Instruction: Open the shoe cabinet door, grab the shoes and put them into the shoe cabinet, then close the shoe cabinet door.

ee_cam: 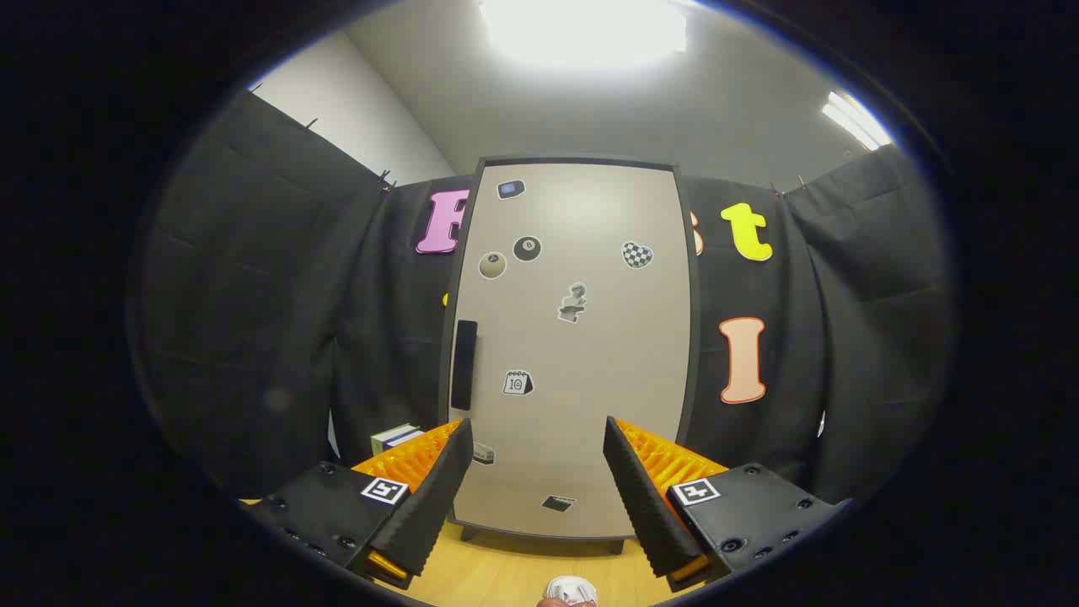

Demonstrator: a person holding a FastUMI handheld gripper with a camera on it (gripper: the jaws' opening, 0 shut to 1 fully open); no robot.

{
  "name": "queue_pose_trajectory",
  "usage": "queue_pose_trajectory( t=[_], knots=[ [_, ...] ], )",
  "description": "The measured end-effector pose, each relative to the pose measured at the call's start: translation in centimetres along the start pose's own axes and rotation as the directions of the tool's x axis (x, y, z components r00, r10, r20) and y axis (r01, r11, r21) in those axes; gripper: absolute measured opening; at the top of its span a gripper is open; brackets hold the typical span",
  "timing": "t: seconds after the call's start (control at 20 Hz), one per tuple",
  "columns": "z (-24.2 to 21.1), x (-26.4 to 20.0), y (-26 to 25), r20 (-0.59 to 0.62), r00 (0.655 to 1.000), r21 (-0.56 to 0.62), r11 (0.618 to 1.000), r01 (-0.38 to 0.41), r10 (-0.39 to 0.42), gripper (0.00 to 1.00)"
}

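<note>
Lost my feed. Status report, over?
Gripper open, holding nothing. Shoe cabinet door shut, straight ahead beyond the fingers; handle on its left edge. Nothing between fingers and door.

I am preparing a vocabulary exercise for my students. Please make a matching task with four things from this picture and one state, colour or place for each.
Things:
1. cabinet door
2. door handle
3. claw
4. floor

Descriptions:
A. dark bar at the door's left edge
B. open, holding nothing
C. closed, covered with stickers
D. light wood, under the cabinet

Pairs: 1-C, 2-A, 3-B, 4-D
</note>
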State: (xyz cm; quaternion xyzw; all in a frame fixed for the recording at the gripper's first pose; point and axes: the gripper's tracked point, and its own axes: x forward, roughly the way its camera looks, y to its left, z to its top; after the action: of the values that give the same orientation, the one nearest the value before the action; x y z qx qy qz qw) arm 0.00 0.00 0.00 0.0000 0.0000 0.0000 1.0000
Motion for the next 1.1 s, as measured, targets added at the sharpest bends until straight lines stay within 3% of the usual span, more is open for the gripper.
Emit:
queue_pose_trajectory(
  t=[1.1],
  knots=[
    [0.9, -0.9, 1.8, -0.039, 0.999, 0.034, 0.999, -0.012, 0.013, 0.97]
  ],
)
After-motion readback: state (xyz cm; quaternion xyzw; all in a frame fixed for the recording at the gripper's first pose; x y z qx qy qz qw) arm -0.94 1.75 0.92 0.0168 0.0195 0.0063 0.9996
